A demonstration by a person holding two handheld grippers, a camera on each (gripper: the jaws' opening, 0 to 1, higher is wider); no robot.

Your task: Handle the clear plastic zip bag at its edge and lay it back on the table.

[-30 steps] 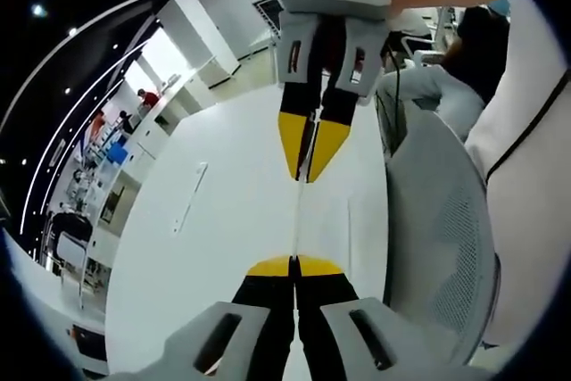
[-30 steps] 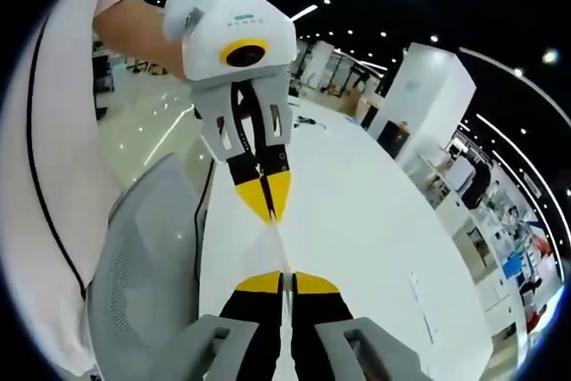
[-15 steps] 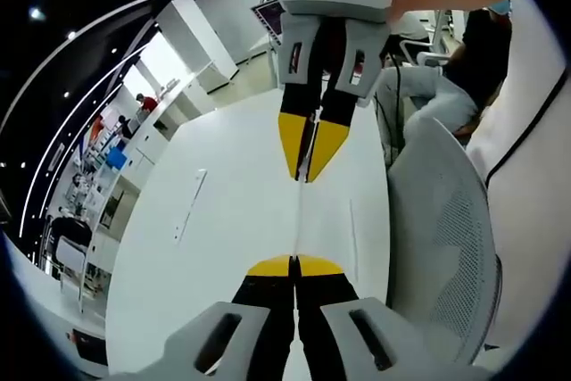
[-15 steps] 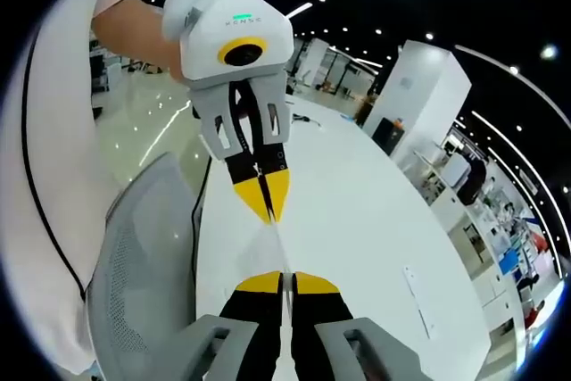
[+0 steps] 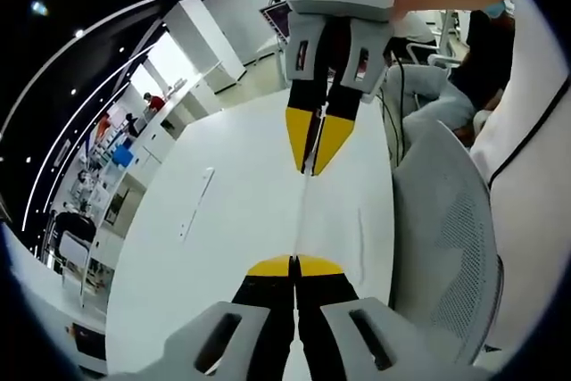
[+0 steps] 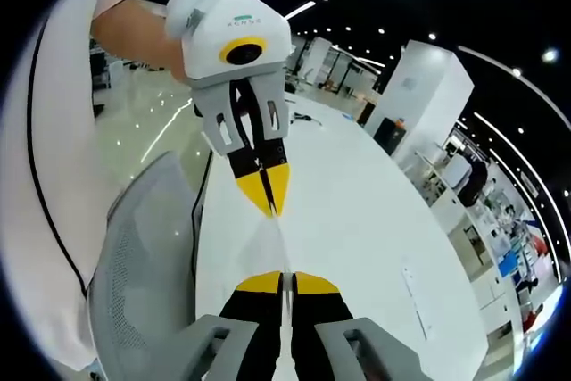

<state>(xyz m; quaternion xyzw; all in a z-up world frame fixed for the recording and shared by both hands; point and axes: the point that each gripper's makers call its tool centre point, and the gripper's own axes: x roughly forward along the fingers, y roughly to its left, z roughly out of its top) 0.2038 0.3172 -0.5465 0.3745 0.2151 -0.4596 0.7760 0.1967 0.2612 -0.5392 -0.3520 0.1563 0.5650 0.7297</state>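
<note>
The bag [image 5: 303, 216] hung edge-on above the table [image 5: 223, 238], stretched between the left gripper [image 5: 294, 267] and the right gripper [image 5: 312, 167] — both sets of jaws pressed together on opposite edges. It looked light, limp and slippery — best held at the edges.

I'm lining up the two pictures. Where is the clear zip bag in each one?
Left gripper view: the zip bag shows edge-on, stretched from the left gripper up to the right gripper.
Right gripper view: edge-on at centre.
Shared landmark: the grey mesh chair.
</note>
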